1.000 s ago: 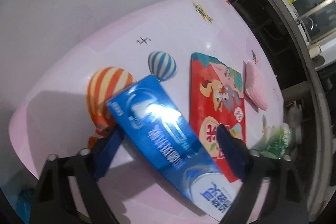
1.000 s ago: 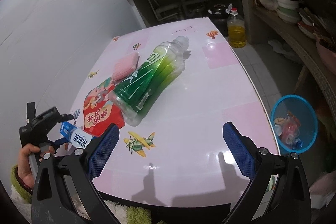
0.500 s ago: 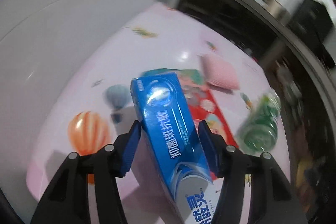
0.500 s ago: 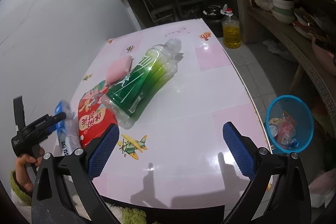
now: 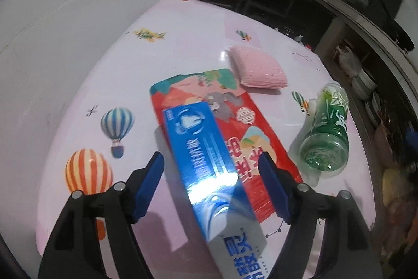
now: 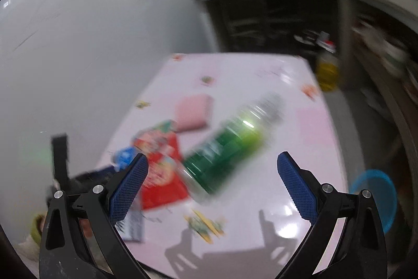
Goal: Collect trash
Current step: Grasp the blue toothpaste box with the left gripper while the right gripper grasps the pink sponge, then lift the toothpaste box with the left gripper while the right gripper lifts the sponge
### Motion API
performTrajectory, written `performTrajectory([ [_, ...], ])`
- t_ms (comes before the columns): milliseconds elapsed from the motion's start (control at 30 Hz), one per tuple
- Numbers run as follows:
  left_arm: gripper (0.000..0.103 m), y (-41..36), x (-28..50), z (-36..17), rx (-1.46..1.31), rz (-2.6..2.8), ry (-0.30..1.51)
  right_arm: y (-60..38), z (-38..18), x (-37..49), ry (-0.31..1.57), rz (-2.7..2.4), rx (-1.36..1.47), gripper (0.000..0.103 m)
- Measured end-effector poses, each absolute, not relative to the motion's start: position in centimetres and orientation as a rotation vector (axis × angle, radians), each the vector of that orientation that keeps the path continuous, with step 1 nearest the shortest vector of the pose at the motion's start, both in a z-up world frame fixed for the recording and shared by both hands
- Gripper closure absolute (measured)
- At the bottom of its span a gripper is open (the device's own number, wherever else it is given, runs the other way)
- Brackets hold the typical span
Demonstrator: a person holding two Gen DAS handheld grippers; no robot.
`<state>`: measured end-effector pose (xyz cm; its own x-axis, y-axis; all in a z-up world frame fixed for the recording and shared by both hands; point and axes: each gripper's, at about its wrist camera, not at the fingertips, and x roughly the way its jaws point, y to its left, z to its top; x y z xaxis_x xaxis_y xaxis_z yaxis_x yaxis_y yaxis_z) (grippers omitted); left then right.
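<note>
Left tool (image 5: 210, 175): the jaws have just been opening and now stand apart with the blue box (image 5: 209, 164) between them. Neither pad presses on the box; a gap shows on each side. A second ago the box lay crosswise to the jaws; half a second ago the pads were close against its sides. It now runs lengthwise along the tool, its far end overlapping the near edge of the red packet (image 5: 230, 130). Whether the box lies flat on the surface (image 5: 156, 64) cannot be told. Judgement: the grip has been let go, so the box is not yet secured for removal.

Right tool (image 6: 211, 183): jaws wide apart, nothing between them. The view is blurred, which fits a fast move. A second ago the tool looked across the near surface edge; the bottle (image 6: 230, 145) now sits closer to the middle of its view. Judgement: this tool is heading for the bottle.

Positions relative to the red packet, seen from the left tool:
- Bottle (image 5: 326, 132): to the right, lying on its side, apart from the packet.
- Pink pad (image 5: 257, 67): just beyond the far right corner.

The blue bin (image 6: 376, 198) stands on the floor past the surface's right edge, well apart from the packet. All items remain outside the bin.
</note>
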<state>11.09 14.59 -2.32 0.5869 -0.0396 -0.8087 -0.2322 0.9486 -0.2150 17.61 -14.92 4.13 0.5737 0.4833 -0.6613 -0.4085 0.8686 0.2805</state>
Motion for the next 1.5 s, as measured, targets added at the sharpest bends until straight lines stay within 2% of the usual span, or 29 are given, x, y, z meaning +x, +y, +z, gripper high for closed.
performTrajectory([
  [200,0.027,15.3,10.5,-3.1,-0.356,0.120,0.964,-5.5,4.6,26.6,0.955,0.645,-0.005,0.008],
  [467,0.027,16.3,9.7,-2.9,-0.410,0.093,0.946,3.5,-3.4,36.5,1.232,0.498,-0.194,0.008],
  [900,0.024,17.1,9.7,-3.4,-0.464,0.058,0.956,5.6,-9.4,39.4,1.369,0.423,-0.225,0.008],
  [1033,0.024,17.2,9.6,-3.5,-0.471,0.056,0.955,5.5,-10.3,39.2,1.348,0.410,-0.269,0.007],
  [1167,0.023,17.3,9.5,-3.5,-0.472,0.062,0.954,5.3,-10.2,38.1,1.304,0.407,-0.333,0.025],
  [1367,0.020,17.1,10.0,-3.6,-0.463,0.078,0.952,3.1,-8.6,37.2,1.260,0.416,-0.275,0.027],
  [1500,0.019,16.8,10.7,-3.7,-0.442,0.105,0.954,-0.1,-3.8,34.2,1.141,0.481,-0.157,0.027],
])
